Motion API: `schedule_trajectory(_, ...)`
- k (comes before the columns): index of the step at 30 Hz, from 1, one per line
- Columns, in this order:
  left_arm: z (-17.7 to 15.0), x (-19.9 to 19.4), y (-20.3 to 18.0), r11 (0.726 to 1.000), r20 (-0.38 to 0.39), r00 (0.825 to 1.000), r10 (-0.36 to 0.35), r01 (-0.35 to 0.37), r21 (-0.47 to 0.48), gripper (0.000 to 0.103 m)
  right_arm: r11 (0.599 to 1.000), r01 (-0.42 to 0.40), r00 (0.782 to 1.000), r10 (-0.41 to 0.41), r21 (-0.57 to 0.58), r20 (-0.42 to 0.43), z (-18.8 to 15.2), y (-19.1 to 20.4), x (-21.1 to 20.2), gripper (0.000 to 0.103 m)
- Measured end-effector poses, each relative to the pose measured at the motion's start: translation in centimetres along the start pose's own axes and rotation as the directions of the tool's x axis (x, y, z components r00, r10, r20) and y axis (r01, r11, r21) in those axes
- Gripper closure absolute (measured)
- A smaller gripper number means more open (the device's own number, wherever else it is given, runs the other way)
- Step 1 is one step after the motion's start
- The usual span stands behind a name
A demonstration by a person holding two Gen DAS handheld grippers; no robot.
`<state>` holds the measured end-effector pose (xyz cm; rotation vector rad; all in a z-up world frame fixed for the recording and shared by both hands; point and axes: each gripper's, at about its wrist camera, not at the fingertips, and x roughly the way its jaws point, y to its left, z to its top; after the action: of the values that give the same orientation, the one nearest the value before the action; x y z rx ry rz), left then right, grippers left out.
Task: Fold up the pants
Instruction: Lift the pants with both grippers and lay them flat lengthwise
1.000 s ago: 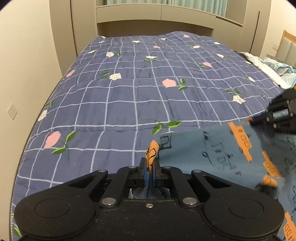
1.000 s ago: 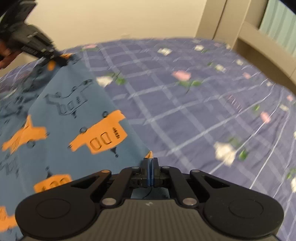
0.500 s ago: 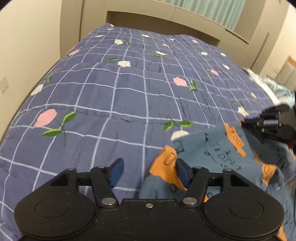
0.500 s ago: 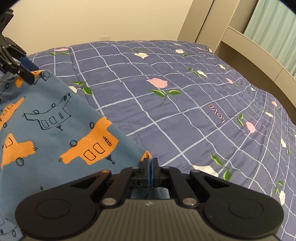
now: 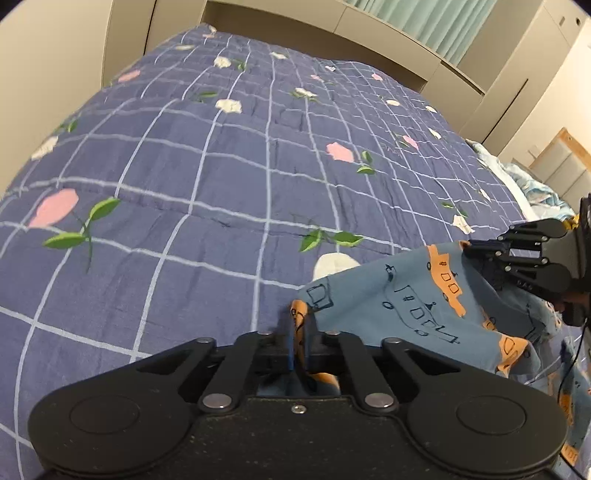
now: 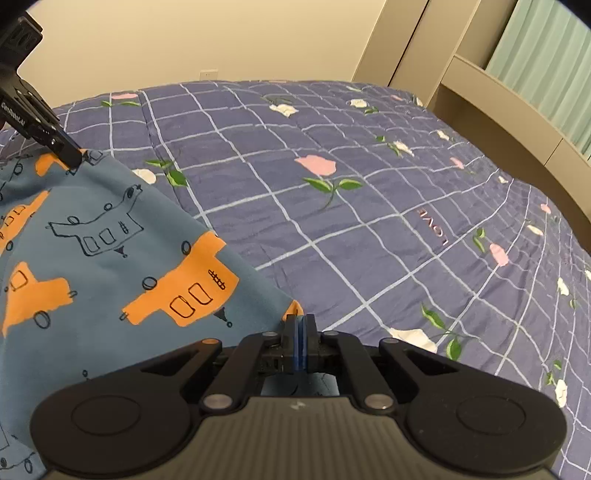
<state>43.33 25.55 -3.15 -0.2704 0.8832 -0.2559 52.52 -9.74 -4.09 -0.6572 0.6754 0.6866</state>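
Note:
The pants (image 5: 417, 295) are blue cloth with orange and line-drawn vehicles, held up over the bed. My left gripper (image 5: 300, 332) is shut on one corner of their edge, with the cloth pinched between the blue pads. My right gripper (image 6: 300, 332) is shut on the other corner of the pants (image 6: 92, 258). The right gripper also shows at the right of the left wrist view (image 5: 476, 247), and the left gripper at the upper left of the right wrist view (image 6: 72, 158). The cloth hangs stretched between the two.
A navy checked quilt (image 5: 221, 166) with pink and white flowers covers the bed. A beige headboard shelf (image 5: 332, 22) and green curtains stand at the far end. Light bedding (image 5: 532, 184) lies at the right. A beige wall (image 6: 184, 37) runs along the bed's side.
My left gripper opened half a second ago and has shut again on the pants corner. The right gripper stayed shut on its corner. The cloth edge sits a little further over the quilt.

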Motion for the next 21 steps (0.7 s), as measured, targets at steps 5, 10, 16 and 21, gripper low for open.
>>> schedule_trajectory(5, -0.2, -3.3, -3.2, 0.996, 0.120, 0.992, 0.027, -0.037, 0.079, 0.101, 0.999, 0.035, 0.997, -0.037, 0.029, 0.073, -0.3, 0.4, -3.4, 0.101)
schedule_trajectory(10, -1.3, -7.6, -6.2, 0.979, 0.203, 0.978, 0.038, -0.078, 0.191, 0.101, 0.996, 0.071, 0.983, -0.078, 0.050, 0.165, -1.5, 1.6, -8.8, 0.101)
schedule_trajectory(16, -4.5, -13.1, -10.0, 0.945, 0.293, 0.956, -0.002, -0.093, 0.312, 0.100, 0.994, 0.095, 0.963, -0.105, 0.054, 0.248, -4.0, 3.9, -16.0, 0.101)
schedule_trajectory(21, -8.1, -16.1, -12.2, 0.923, 0.326, 0.945, -0.027, -0.102, 0.371, 0.100, 0.994, 0.098, 0.954, -0.105, 0.037, 0.281, -6.7, 6.8, -20.7, 0.101)
